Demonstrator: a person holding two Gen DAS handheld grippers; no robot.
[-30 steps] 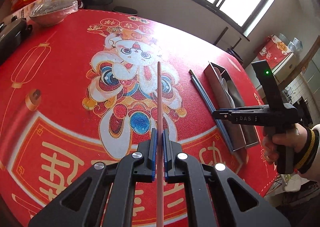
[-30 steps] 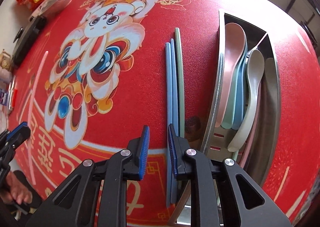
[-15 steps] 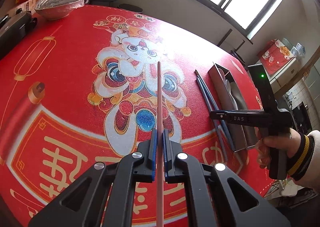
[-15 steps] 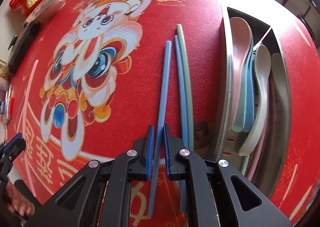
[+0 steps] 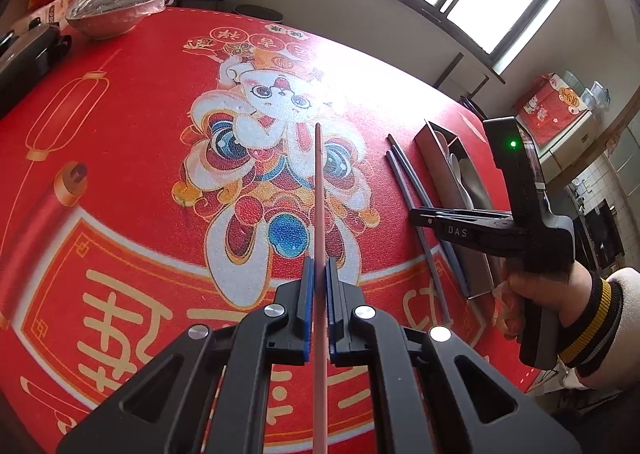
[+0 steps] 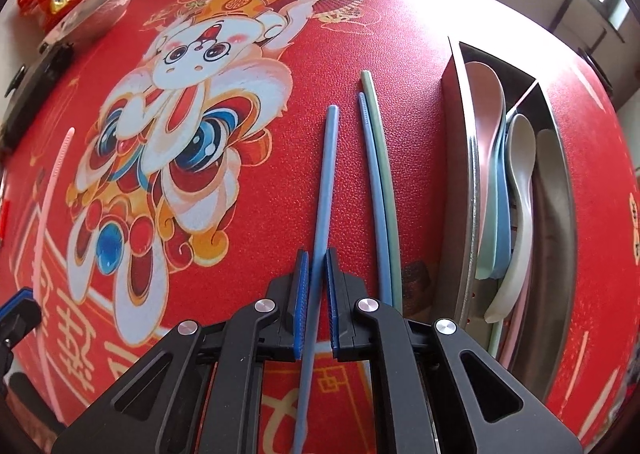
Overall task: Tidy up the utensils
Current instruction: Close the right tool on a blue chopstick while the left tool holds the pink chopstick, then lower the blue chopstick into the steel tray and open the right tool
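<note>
Pink chopstick [image 5: 319,214] clamped between left fingers [image 5: 308,302]; blue chopstick [image 6: 326,182] between right fingers [image 6: 303,302].

Chopsticks: four total, comprising one pink chopstick [image 5: 319,194], two blue chopsticks [image 6: 326,178] and one green chopstick [image 6: 380,158]. Spoons [image 6: 490,158] in the metal tray [image 6: 466,182]: at least four counted; stack overlaps, exact number indeterminate. Grippers: two.

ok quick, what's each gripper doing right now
left gripper: closed on the pink chopstick.
right gripper: closed on a blue chopstick.
</note>
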